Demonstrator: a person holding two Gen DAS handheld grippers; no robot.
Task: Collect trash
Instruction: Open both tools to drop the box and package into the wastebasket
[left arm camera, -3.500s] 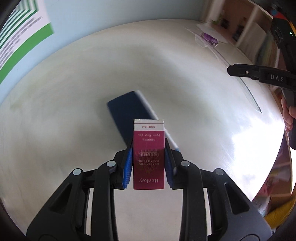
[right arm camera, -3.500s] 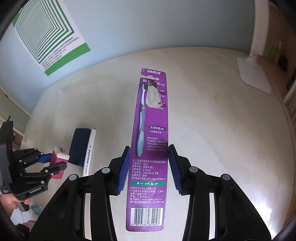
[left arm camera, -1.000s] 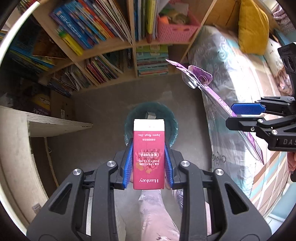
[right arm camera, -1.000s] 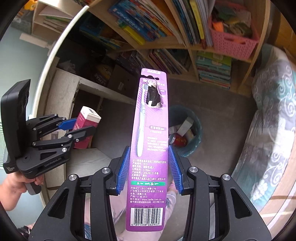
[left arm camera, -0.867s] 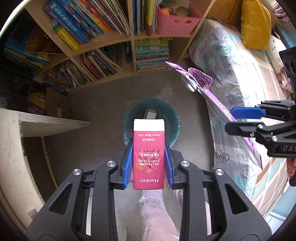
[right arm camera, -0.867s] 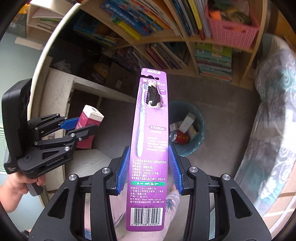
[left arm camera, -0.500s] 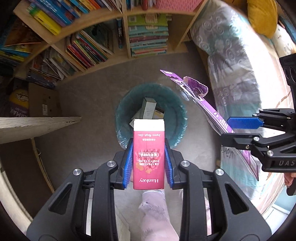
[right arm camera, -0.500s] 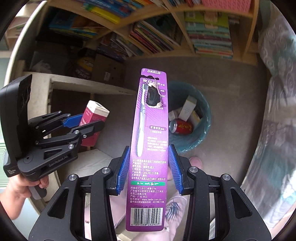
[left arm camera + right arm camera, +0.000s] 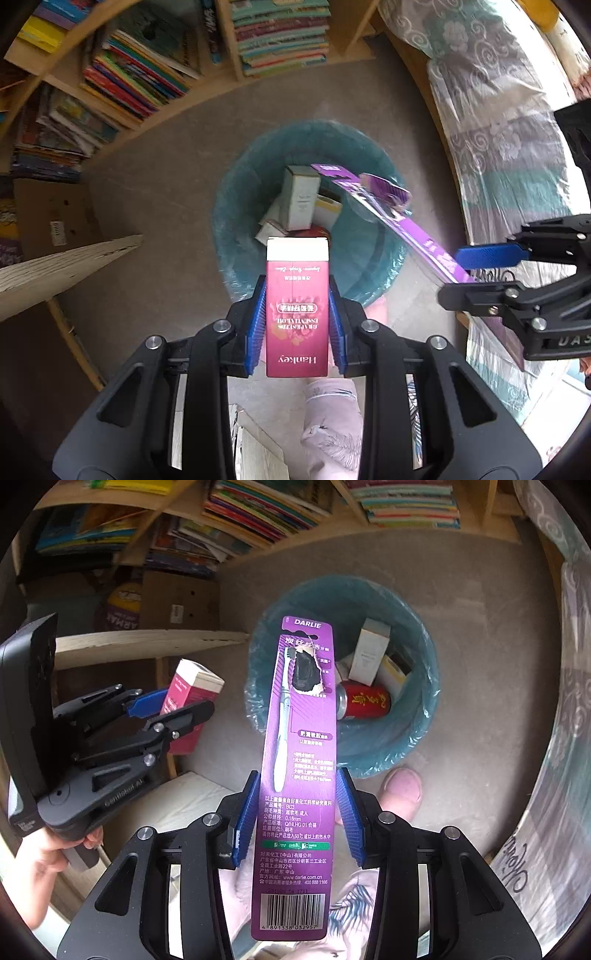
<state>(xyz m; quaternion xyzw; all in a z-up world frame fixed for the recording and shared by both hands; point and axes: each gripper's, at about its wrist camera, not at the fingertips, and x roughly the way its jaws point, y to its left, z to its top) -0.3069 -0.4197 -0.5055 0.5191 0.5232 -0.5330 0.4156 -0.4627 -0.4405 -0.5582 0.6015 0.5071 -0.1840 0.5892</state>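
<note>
My left gripper [image 9: 296, 287] points down and is shut on a magenta carton [image 9: 297, 317] with a white top, held just above the near rim of a teal bin [image 9: 236, 221]. My right gripper [image 9: 297, 775] is shut on a purple toothbrush package [image 9: 299, 720], whose far end hangs over the bin [image 9: 424, 709]. In the left wrist view the package [image 9: 388, 206] slants over the bin's right side, out of the right gripper [image 9: 491, 273]. The right wrist view shows the left gripper [image 9: 173, 709] and carton [image 9: 192, 690] left of the bin.
The bin has a clear liner and holds small white boxes [image 9: 299, 199] and a red can [image 9: 364, 701]. Bookshelves [image 9: 147, 74] stand behind it, a pale wooden board [image 9: 66, 266] to the left, a patterned bed cover [image 9: 509, 147] to the right. A person's foot [image 9: 402, 794] is beside the bin.
Both grippers left the table and have sunk toward the bin, which now looks much larger. The carton and the toothbrush package stay held as before.
</note>
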